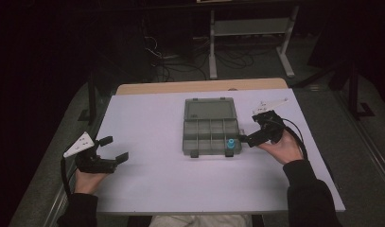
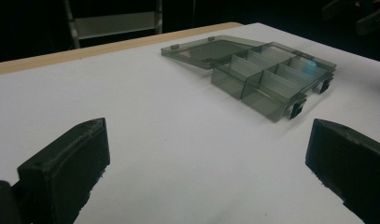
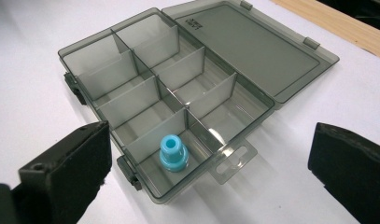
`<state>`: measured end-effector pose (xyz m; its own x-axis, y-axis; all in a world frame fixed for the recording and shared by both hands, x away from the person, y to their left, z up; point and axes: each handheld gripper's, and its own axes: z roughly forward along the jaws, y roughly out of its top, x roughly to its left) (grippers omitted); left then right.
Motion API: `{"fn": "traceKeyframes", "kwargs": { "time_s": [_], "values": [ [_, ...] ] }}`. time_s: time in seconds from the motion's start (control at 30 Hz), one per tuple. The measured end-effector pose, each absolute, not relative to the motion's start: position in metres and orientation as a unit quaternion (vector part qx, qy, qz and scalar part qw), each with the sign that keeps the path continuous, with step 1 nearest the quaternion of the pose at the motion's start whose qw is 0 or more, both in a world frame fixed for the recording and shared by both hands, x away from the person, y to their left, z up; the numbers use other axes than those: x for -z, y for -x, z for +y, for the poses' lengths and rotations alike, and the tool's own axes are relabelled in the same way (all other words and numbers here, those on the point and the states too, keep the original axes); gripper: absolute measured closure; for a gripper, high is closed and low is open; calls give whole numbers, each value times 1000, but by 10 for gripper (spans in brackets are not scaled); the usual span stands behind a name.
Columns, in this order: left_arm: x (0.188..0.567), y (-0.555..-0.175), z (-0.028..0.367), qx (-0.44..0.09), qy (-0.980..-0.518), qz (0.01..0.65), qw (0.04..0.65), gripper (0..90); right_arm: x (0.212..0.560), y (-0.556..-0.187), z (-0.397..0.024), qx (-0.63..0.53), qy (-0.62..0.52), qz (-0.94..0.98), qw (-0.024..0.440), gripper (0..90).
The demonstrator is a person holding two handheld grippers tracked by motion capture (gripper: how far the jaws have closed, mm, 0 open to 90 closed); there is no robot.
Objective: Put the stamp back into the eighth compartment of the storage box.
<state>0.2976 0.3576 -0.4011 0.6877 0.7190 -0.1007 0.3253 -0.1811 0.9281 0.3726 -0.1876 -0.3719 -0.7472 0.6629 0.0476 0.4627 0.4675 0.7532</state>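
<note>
Apparently the right gripper (image 1: 250, 138), jaws spread and holding nothing, hung just beside the box (image 3: 131, 60) whose near-right corner compartment held the blue piece (image 3: 173, 153); left gripper (image 1: 112, 148) idled open well away; next likely shutting the lid (image 3: 253, 51).

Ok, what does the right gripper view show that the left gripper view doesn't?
Right gripper view: the blue stepped piece standing upright in a corner compartment, plus the box's clear hang tab. Left gripper view: a metal frame beyond the table, and just a faint blue glint through the box wall. Both: the open grey organiser box, lid laid flat, on the white table, seen between open tongs, the right tongs and left tongs.
</note>
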Motion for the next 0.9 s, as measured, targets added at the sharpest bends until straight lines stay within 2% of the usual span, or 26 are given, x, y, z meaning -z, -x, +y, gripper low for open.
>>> {"fn": "traceKeyframes", "kwargs": {
  "time_s": [0.9],
  "values": [
    [402,-298,357,-182,-748,350,533,0,386,-356,-217,-424,-355,821,143,0]
  ]
}}
